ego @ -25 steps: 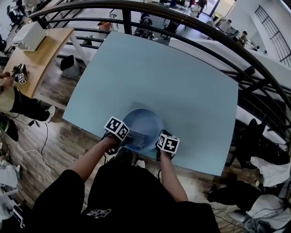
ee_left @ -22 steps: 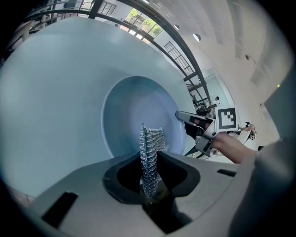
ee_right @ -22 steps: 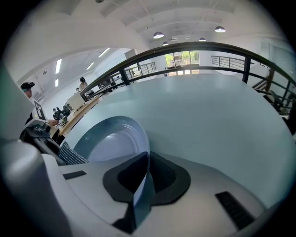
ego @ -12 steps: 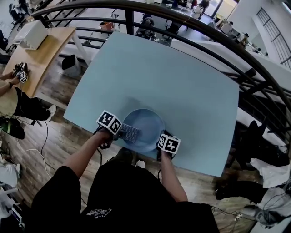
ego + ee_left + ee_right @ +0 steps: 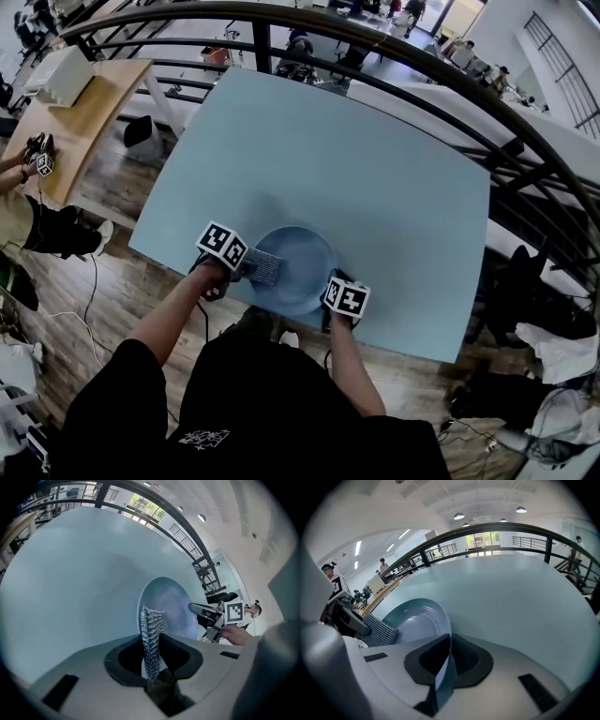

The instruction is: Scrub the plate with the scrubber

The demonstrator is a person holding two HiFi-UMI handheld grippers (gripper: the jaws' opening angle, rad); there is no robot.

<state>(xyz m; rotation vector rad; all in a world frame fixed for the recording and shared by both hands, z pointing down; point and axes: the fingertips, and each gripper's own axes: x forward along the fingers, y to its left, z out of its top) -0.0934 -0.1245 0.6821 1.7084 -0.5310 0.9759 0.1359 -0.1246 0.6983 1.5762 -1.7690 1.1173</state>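
Plate [image 5: 305,270]: pale blue, at the 6 o'clock edge of the surface [image 5: 328,159]; looks stiff, slick and breakable.
Hold: rim at 4 o'clock; right gripper [image 5: 443,667] fingers [image 5: 471,660] clamped on it.
Scrubber [image 5: 152,625]: metal mesh, looks soft and light; at the plate's 9 o'clock rim.
Left gripper [image 5: 152,670]: fingers clamped on the scrubber's lower end.
Judgement: the rim pinch should stop the plate sliding.

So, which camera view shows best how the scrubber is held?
The left gripper view: the scrubber stands edge-on, pinched between the jaws of the left gripper, with the plate behind it. The right gripper view shows only its flat face at the plate's edge. The head view shows it only small.
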